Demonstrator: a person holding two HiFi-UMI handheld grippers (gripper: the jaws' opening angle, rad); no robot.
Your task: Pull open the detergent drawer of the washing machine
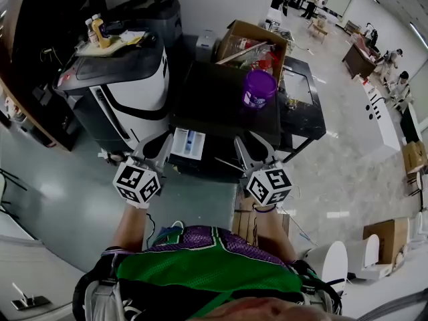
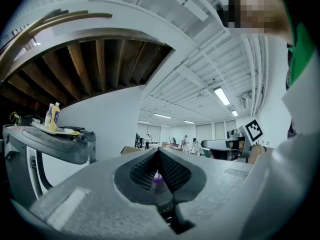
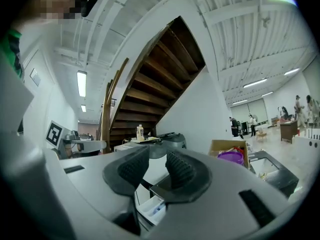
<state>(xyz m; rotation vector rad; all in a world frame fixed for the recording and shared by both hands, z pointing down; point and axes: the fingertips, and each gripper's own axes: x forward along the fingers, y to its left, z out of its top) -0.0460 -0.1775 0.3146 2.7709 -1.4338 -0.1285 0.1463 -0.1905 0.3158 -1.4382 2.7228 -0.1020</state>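
Note:
A dark washing machine (image 1: 221, 102) stands in front of me. Its white detergent drawer (image 1: 188, 144) is pulled out from the front at the upper left, with blue inside. My left gripper (image 1: 158, 147) hangs just left of the drawer, and in the left gripper view its pads (image 2: 172, 173) meet with nothing between them. My right gripper (image 1: 253, 150) is held to the right of the drawer, over the machine's front edge. Its jaws (image 3: 157, 171) stand partly apart and empty. The drawer (image 3: 151, 210) shows below and beyond them.
A purple tub (image 1: 259, 87) sits on the machine's top. Behind it is an open cardboard box (image 1: 253, 42) with clutter. A white-and-black machine (image 1: 127, 89) with bottles (image 1: 99, 31) on top stands close on the left. People work at the far right.

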